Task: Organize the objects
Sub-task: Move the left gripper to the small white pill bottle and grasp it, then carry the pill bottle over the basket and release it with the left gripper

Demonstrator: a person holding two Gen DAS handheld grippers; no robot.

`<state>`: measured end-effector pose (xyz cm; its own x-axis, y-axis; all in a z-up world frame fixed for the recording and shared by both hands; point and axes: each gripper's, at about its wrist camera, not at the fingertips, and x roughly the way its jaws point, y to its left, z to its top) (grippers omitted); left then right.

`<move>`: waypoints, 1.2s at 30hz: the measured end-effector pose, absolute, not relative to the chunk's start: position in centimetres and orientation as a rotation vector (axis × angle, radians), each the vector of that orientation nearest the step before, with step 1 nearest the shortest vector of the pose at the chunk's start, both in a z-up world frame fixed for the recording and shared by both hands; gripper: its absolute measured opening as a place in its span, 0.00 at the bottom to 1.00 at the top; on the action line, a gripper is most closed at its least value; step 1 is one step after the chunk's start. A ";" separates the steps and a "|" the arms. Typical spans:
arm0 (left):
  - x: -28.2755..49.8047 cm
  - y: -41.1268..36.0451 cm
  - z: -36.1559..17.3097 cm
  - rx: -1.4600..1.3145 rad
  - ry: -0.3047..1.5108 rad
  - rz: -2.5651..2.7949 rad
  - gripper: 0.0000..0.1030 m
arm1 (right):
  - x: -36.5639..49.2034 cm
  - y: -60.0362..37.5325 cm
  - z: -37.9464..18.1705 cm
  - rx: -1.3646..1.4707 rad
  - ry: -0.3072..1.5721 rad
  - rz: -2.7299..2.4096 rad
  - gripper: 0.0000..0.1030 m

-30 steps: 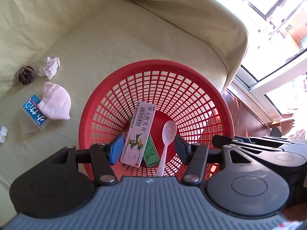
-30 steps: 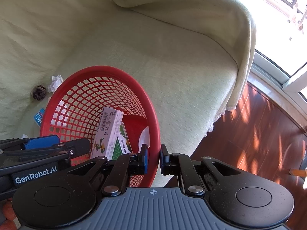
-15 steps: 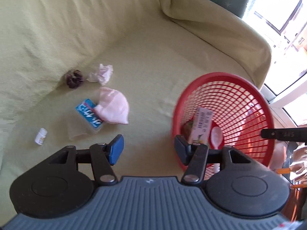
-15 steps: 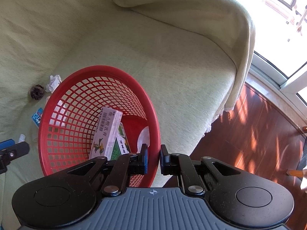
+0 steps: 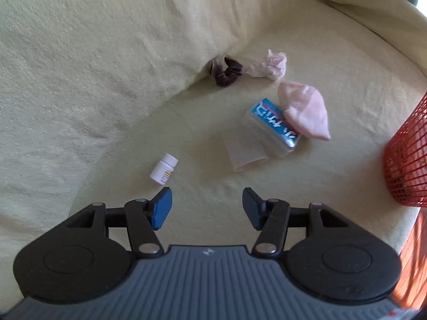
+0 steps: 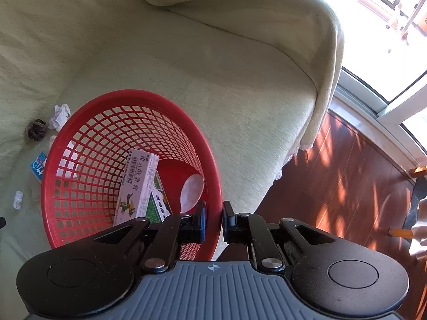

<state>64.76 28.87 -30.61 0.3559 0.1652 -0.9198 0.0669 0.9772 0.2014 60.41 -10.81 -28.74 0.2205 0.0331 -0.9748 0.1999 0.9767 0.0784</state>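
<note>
My left gripper (image 5: 206,208) is open and empty over the sofa seat. Just beyond its left pad lies a small white pill bottle (image 5: 163,172). Farther off are a blue-labelled clear box (image 5: 275,128), a pink cloth (image 5: 305,110), a crumpled tissue (image 5: 268,65) and a dark scrunchie (image 5: 226,72). The red mesh basket (image 5: 408,157) shows at the right edge. My right gripper (image 6: 213,220) is shut on the red basket's rim (image 6: 217,186). Inside the basket lie a white carton (image 6: 138,184), a green box (image 6: 157,205) and a white spoon (image 6: 192,190).
The sofa wears a pale yellow-green cover (image 5: 106,53), with backrest and armrest (image 6: 267,13) rising around the seat. Wooden floor (image 6: 347,186) lies past the seat's front edge, with bright windows beyond.
My left gripper has swung left from above the basket to the loose items on the seat. Its jaws kept the same opening. The right gripper has stayed on the rim.
</note>
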 end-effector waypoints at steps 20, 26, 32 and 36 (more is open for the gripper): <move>71.9 36.5 -40.8 0.402 1.307 -0.021 0.41 | 61.2 -10.1 -28.6 0.204 1.375 -0.193 0.09; 73.0 37.1 -42.4 0.369 1.355 -0.016 0.27 | 61.3 -10.1 -28.7 0.203 1.375 -0.203 0.09; 72.4 36.8 -41.8 0.337 1.372 0.012 0.23 | 61.2 -10.3 -28.7 0.206 1.374 -0.197 0.09; 71.2 36.1 -40.0 0.253 1.377 0.042 0.22 | 61.0 -10.4 -28.6 0.211 1.371 -0.187 0.09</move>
